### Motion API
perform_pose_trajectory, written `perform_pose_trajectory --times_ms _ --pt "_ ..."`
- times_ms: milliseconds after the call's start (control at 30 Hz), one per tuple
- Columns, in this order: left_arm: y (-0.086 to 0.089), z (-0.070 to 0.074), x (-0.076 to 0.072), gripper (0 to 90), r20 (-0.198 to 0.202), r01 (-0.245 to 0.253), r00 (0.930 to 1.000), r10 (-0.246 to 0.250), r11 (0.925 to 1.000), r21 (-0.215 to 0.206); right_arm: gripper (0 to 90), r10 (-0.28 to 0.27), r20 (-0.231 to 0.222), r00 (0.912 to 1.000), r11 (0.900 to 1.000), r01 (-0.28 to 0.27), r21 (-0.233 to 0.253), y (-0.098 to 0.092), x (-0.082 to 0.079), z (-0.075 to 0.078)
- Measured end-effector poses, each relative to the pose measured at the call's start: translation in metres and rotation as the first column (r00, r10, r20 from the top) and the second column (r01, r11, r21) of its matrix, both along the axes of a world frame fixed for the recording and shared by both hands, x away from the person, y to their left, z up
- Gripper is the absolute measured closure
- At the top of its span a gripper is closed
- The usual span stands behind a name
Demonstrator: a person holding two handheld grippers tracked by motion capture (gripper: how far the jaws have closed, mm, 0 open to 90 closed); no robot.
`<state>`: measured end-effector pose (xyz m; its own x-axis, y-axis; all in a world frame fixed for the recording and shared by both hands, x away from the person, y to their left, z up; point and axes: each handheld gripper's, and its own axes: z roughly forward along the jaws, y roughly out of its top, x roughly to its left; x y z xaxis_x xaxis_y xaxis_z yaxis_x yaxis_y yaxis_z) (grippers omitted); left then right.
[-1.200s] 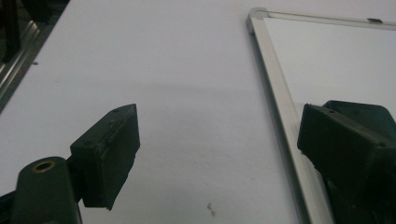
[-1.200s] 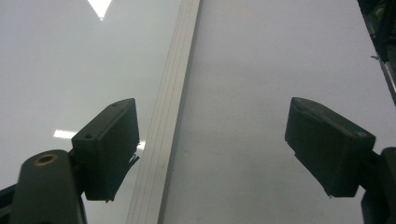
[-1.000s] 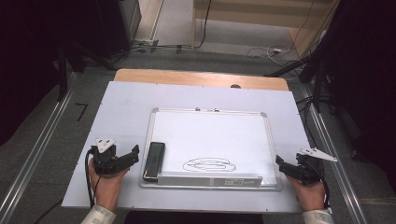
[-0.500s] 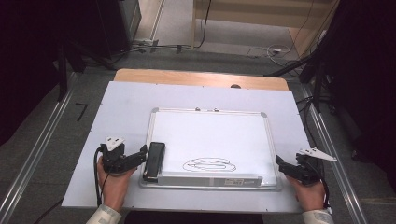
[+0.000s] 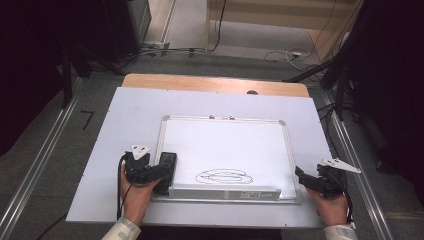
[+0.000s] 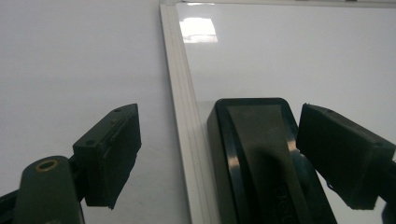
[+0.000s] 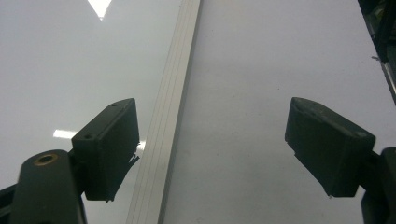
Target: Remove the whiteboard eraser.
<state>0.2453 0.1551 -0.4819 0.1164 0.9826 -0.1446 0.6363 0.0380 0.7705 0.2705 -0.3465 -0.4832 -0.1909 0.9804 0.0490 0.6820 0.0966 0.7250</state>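
A whiteboard (image 5: 225, 145) in a silver frame lies flat on the table, with a black oval scribble (image 5: 224, 176) near its front edge. A black eraser (image 5: 166, 165) rests on the board's front left corner. My left gripper (image 5: 161, 172) is open, with one jaw on each side of the eraser (image 6: 261, 149). Its left jaw is outside the board's frame (image 6: 180, 93) and its right jaw is close to the eraser's side. My right gripper (image 5: 301, 177) is open at the board's front right corner. In the right gripper view it (image 7: 217, 144) straddles the frame (image 7: 173, 107) and holds nothing.
The board lies on a white mat (image 5: 125, 115) that covers a wooden table (image 5: 200, 82). Metal rails (image 5: 45, 165) run along both sides of the table. Cables (image 5: 280, 52) lie on the floor beyond it.
My left gripper has moved right, from beside the board to around the eraser. The right gripper and the board have not moved.
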Motion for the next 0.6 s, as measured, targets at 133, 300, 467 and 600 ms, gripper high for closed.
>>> perform_pose_trajectory --times_ms 133,300,467,600 --pt "-0.008 -0.001 0.002 15.8 0.000 0.014 0.9999 -0.014 0.9999 0.000 16.3 -0.004 -0.003 1.0000 1.000 0.004 0.004 0.000 0.000 0.000" --pt "-0.013 -0.002 0.004 17.0 -0.007 0.020 0.9998 -0.020 0.9997 0.014 16.3 -0.002 -0.002 1.0000 1.000 0.002 0.005 0.000 0.000 0.000" --pt "-0.018 -0.005 0.007 18.1 -0.016 0.017 0.9997 -0.016 0.9992 0.036 16.3 -0.003 -0.003 1.0000 1.000 0.003 0.007 0.000 0.000 0.000" --pt "-0.021 -0.008 0.008 22.2 -0.049 0.028 0.9985 -0.025 0.9976 0.063 16.3 -0.001 -0.002 1.0000 1.000 0.001 0.006 0.000 0.000 0.000"
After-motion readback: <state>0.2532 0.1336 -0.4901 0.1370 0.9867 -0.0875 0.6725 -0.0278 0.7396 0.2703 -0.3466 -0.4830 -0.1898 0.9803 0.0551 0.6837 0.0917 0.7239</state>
